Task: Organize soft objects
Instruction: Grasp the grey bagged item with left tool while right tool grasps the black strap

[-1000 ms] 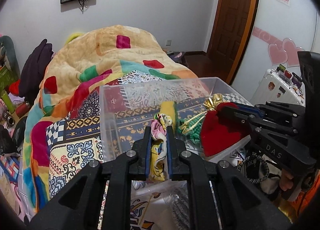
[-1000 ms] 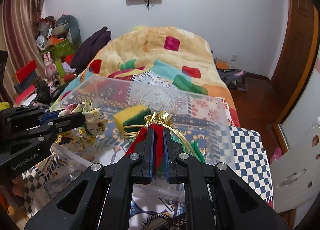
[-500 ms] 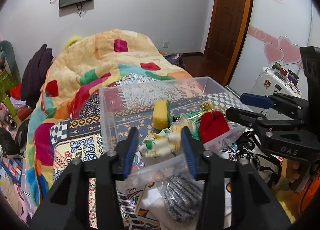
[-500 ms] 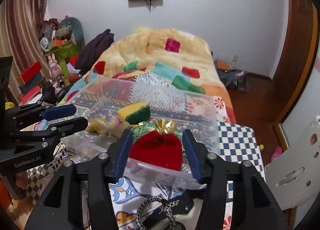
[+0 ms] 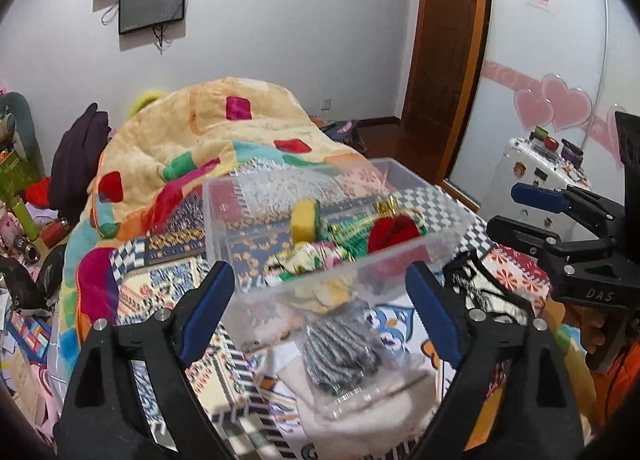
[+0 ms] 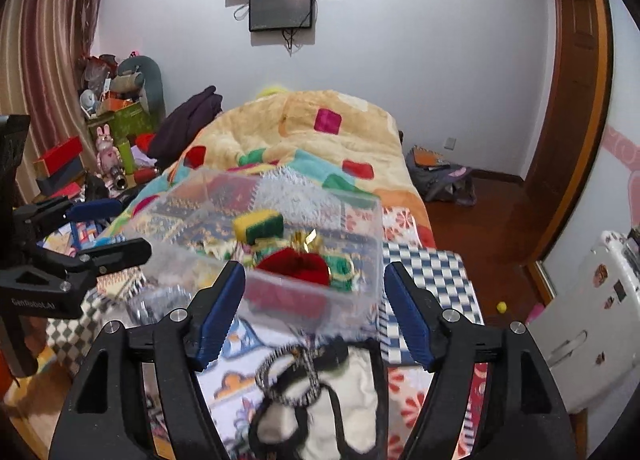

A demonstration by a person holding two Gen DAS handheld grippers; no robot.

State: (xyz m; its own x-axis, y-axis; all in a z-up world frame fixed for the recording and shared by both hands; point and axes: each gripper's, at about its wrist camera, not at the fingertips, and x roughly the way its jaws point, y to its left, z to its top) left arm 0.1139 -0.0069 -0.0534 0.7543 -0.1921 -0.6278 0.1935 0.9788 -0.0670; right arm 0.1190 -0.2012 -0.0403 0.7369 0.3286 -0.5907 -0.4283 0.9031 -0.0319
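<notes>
Motion blur is smearing the near wall of the clear plastic bin point(image 5: 248, 220), so the things behind it are showing only as soft patches of colour, and the bottom of both views is being cut off by the black gripper frames. The bin is sitting on the bed point(image 6: 420, 272), on a patchwork of patterned cloths, with a plush cream blanket point(image 5: 224, 128) dotted with coloured squares heaped up behind it. Inside the bin four soft things are lying close together: one yellow-and-green sponge point(image 5: 303, 219) standing as a block toward the back, one red velvety pouch point(image 5: 394, 231) with a shiny gold bow, one green-and-gold striped piece point(image 5: 354, 238) half hidden under the pouch, and one crumpled floral cloth point(image 5: 304, 260) against the near wall. Just in front of the bin, outside it, a grey knitted item point(image 5: 340, 352) in a clear wrapper is lying on white fabric, and a black-and-white banded ring point(image 6: 286, 380) is resting on more cloth; what that ring is I cannot tell. The left hand-held gripper point(image 5: 320, 300) is hanging with its blue-padded fingers spread wide and nothing between them, and the right hand-held gripper point(image 6: 316, 308) is likewise standing wide apart and empty, both short of the bin's near wall.
</notes>
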